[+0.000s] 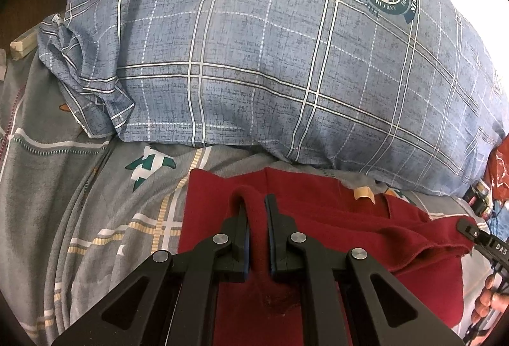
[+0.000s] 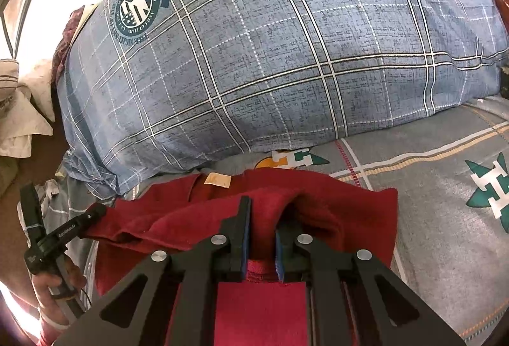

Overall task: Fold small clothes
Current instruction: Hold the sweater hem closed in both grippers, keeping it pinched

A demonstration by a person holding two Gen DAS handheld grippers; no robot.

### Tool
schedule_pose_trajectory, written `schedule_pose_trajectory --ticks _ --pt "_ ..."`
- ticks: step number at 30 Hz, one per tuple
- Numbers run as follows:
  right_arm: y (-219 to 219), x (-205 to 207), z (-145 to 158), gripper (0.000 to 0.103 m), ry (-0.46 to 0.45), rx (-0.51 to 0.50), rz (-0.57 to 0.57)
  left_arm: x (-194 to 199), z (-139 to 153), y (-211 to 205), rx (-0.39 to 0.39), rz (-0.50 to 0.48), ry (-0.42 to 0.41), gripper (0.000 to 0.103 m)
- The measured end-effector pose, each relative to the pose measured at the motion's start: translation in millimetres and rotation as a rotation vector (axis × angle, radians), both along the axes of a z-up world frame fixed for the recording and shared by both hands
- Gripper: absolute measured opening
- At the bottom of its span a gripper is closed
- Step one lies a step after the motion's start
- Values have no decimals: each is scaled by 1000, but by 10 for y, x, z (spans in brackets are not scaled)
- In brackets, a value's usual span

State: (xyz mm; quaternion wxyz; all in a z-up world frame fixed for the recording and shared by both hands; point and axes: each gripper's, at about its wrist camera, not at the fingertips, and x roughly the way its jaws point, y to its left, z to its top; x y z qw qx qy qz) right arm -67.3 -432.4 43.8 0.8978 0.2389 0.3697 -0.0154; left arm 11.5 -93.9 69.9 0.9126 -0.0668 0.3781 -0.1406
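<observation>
Centrally, a dark red garment [image 1: 334,228] lies on the bed sheet [image 1: 63,187], a grey sheet printed with plaid lines and green emblems, just near of a large blue plaid pillow [image 1: 254,59] that fills the far half of both views. A small tan label [image 1: 364,194] shows at the garment's far edge, close to the pillow.

Left wrist view: the left gripper [image 1: 257,228] has its fingers [image 1: 240,231] clenched on a raised fold of the red garment; the cloth loops up over the tip of the left finger and fills the narrow gap between the blue pads. At the right edge, the right gripper [image 1: 477,236] grasps the garment's right corner, with the person's hand [image 1: 490,301] beneath it.

Right wrist view: the right gripper [image 2: 262,234] has its fingers [image 2: 241,237] closed on a bunched ridge of the garment [image 2: 350,218], the cloth draped over the right finger. At the left edge, the left gripper [image 2: 95,214] meets the garment's left corner, held by the person's other hand [image 2: 57,285].

A circular dark green crest [image 2: 136,10] is printed on the pillow. Pale crumpled fabric [image 2: 22,110] lies beyond the bed's left side.
</observation>
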Motion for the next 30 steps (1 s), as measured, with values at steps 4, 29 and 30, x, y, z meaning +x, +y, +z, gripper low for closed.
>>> schedule_pose_trajectory --ticks 4,29,30 --pt "-13 52 -71 11 22 2 -7 34 -55 -40 15 4 7 8" --pt "-62 126 -145 12 41 8 -17 111 -9 -163 45 -12 -11 8" --pt "-61 125 -142 12 40 8 -17 109 -12 -163 46 -11 -9 8"
